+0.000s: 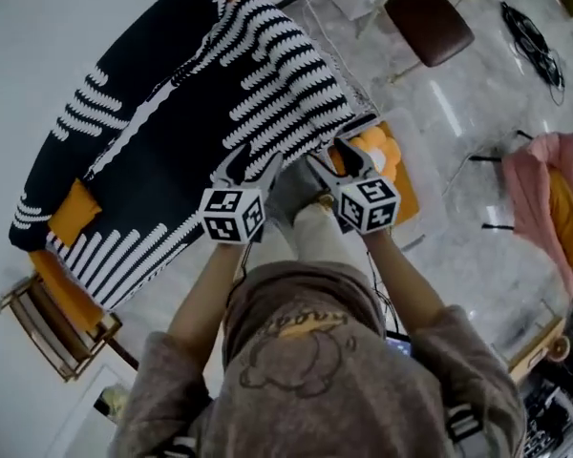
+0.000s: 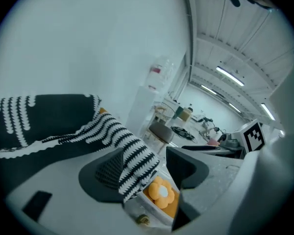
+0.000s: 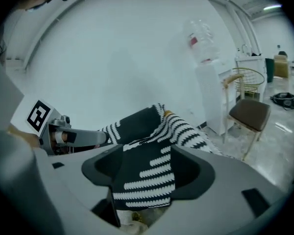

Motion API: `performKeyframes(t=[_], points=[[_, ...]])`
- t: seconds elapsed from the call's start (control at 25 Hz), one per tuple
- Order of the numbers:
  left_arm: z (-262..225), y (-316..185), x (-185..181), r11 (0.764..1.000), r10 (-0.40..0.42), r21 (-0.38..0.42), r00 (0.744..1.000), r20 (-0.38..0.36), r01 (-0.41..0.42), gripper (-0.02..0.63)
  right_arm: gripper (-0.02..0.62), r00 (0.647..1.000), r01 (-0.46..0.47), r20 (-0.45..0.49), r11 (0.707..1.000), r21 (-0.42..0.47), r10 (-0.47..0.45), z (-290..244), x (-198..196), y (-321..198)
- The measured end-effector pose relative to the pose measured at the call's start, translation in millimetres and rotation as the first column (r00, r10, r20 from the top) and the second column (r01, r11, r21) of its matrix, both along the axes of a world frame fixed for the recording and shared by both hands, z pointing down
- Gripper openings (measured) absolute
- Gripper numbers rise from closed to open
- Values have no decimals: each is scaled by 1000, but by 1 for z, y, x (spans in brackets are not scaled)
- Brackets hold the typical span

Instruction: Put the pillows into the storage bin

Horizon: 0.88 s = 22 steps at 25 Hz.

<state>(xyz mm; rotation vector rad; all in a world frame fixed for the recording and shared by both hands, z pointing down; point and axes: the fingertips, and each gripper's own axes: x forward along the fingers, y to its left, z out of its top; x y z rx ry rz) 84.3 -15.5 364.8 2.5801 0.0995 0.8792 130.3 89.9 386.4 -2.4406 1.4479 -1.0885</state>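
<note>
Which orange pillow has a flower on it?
The pillow in the clear bin, beside the striped blanket's corner. The sofa pillow is plain orange.

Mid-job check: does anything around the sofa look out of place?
Yes. The black-and-white striped blanket lies askew across the orange-cushioned sofa, partly hiding an orange pillow toward the head view's left. One edge is bunched up in the right gripper, close to the orange flower-shaped pillow.
</note>
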Motion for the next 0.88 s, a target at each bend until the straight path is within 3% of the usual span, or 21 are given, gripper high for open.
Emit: performKeyframes(t=[0.24,0.48,0.56,0.68,0.88], points=[[-54,-130,-96,974,-219,42,973,-70,222,259,293,974,222,-66,973,60,-218,-50,-71,-153],[-77,-240,-225,884,-448,92,886,-120,459,259,293,900,435,-93,892,119,-427,-79,-172,-285],[-80,-276,-268,833,-534,94,837,-120,545,259,293,864,504,-90,855,123,-496,-82,-208,-323],[-88,-322,-324,737,-657,100,743,-128,669,259,293,788,615,-94,779,123,-608,-87,-253,-375],[-94,-374,-401,536,-824,112,548,-147,836,259,293,621,783,-99,611,114,-777,-83,-313,-451]])
